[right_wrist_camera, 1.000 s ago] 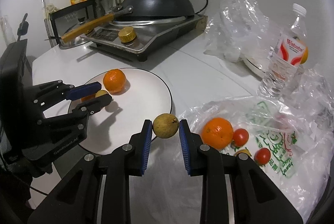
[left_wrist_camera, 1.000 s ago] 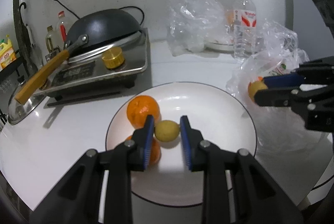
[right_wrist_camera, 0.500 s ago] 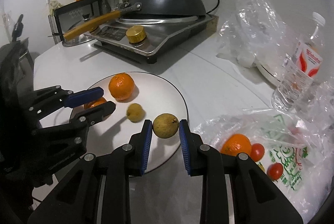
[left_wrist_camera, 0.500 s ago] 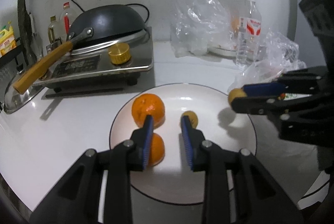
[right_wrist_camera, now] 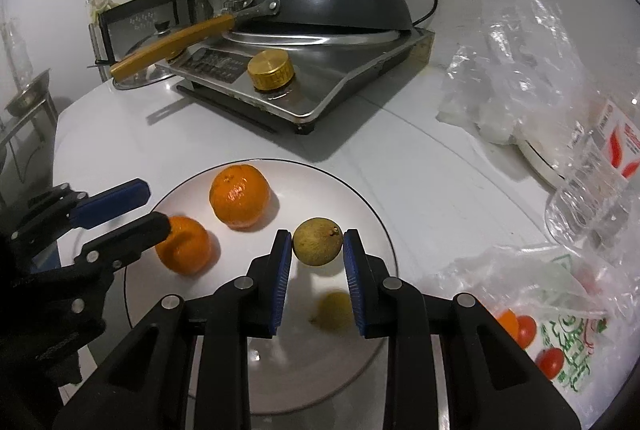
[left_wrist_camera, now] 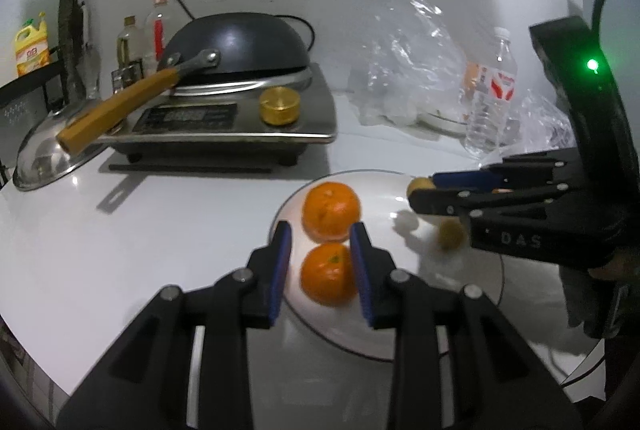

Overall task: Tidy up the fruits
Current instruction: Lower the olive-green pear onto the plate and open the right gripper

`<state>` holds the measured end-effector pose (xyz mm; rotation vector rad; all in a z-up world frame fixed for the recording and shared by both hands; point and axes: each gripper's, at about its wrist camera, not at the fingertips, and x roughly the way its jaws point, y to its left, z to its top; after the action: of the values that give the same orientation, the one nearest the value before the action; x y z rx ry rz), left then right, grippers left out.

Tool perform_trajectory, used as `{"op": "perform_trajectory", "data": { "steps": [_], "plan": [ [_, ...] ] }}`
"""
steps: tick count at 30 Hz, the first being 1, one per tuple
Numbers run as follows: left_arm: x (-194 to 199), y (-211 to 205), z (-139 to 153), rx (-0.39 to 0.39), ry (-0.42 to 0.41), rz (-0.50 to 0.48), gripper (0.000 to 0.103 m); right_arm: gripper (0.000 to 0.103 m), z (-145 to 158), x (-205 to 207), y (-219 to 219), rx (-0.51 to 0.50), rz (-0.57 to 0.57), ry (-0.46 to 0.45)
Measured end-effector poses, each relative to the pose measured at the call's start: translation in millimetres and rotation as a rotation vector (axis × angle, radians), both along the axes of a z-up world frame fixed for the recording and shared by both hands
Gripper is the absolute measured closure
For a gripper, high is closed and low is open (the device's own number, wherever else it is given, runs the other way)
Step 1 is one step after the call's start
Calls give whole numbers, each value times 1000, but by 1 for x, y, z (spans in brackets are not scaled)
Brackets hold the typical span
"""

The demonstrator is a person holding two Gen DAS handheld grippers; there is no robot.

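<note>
Orange fruit is framed in the left wrist view: the near orange [left_wrist_camera: 329, 278] lies on the white plate [left_wrist_camera: 486, 288] between the left gripper [left_wrist_camera: 320, 250] blades, whose jaws have just been opening and press on nothing; "DAS" is read on the right gripper [left_wrist_camera: 424, 189] at 3 o'clock. In the right wrist view the small green-brown fruit [right_wrist_camera: 318, 242] (roundish, no long axis) is clamped above the plate, a second one [right_wrist_camera: 334, 310] lying at 6 o'clock beneath; bottle lettering is unreadable.

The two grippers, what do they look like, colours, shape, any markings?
Both the left gripper and the right gripper are matt black, angular linkages with silver pivot screws and blue ribbed pads. The right one's side reads "DAS", with a green light on the black box above it.
</note>
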<state>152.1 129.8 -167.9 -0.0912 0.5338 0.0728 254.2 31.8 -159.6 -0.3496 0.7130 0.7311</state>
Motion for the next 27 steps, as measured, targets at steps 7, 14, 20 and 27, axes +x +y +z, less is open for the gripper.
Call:
{"op": "perform_trajectory", "data": {
  "steps": [7,14,20,27],
  "plan": [
    [-6,12,-5,-25,-4,9,55,75,-3,6,17,-10,-7,6],
    [-12,18,-2,-48,-21,24,52,74,2,1,18,-17,-20,-8],
    [-18,14,1,-52,-20,30,52,74,9,-11,9,-16,-31,-27],
    [-30,1,10,-44,-27,32,52,74,18,-30,-7,-7,-38,-44]
  ]
}}
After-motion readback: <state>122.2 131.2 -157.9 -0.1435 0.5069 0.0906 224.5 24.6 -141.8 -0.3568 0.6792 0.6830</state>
